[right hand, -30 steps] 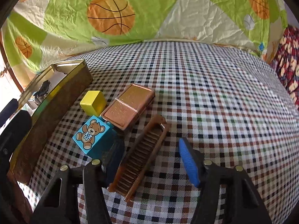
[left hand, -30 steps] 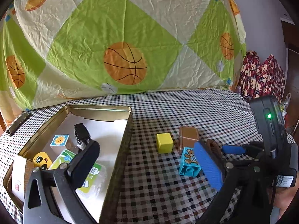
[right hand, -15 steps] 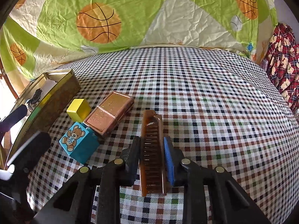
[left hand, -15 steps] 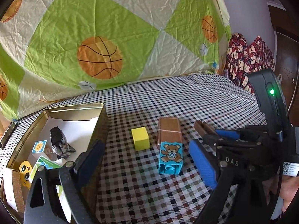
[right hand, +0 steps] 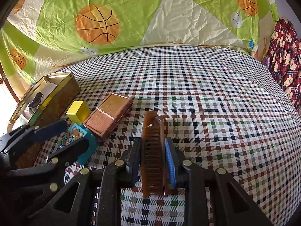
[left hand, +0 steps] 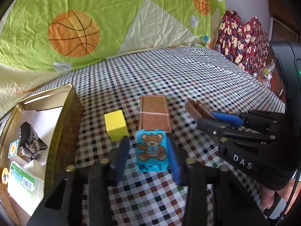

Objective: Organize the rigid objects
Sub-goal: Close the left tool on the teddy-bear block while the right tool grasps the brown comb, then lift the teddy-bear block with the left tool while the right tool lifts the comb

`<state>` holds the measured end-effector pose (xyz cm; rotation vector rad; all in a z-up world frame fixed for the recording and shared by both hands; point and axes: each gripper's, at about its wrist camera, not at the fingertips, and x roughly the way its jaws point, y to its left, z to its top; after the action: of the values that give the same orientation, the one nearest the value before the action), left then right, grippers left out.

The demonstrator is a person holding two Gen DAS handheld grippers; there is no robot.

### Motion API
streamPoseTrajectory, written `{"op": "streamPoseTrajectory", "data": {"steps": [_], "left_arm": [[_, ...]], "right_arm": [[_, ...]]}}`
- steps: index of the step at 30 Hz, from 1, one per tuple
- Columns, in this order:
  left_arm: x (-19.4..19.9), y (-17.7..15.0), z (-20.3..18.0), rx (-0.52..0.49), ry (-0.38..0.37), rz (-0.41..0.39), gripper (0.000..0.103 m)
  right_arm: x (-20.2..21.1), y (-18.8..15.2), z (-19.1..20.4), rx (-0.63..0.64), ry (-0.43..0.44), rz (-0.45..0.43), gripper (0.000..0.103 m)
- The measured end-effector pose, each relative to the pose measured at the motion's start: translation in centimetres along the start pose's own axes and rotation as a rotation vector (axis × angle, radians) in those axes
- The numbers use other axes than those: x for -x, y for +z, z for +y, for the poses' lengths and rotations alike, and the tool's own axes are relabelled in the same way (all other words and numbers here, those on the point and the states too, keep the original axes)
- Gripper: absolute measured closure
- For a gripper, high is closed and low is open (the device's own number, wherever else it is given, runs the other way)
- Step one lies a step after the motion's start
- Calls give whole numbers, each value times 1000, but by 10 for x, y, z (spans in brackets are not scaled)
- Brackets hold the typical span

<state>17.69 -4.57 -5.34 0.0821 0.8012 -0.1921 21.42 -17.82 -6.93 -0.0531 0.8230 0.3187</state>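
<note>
Right gripper (right hand: 153, 162) clamped on brown comb (right hand: 153, 150), comb gripped flat between the two pads, far end projecting forward over checked tablecloth (right hand: 207, 94). Left gripper (left hand: 148, 156) straddling blue teddy-bear block (left hand: 151, 151), fingers spread on either side; right pad just beside or touching the block, left pad apart from it; no clear grip. Block resting on the cloth. Yellow cube (left hand: 115, 125) just beyond the left finger, apart from the block. Brown rectangular case (left hand: 154, 115) directly behind the block, touching it. Gold tin box (left hand: 62, 116) at left, holding a dark clip, a small sun-print block and a green-and-white package. Basketball-print sheet (left hand: 75, 32) hanging at the far edge.
</note>
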Motion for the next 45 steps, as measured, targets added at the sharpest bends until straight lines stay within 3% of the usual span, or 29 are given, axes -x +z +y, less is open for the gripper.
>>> {"op": "streamPoseTrajectory", "data": {"steps": [7, 19, 45], "left_arm": [[3, -1, -2, -6, 9, -16, 72], [19, -1, 6, 27, 27, -106, 72], [64, -12, 14, 84, 114, -355, 72]], "right_arm": [[-1, 1, 0, 4, 9, 2, 75], [12, 0, 6, 29, 29, -72, 75], [43, -5, 15, 90, 77, -239, 75]]}}
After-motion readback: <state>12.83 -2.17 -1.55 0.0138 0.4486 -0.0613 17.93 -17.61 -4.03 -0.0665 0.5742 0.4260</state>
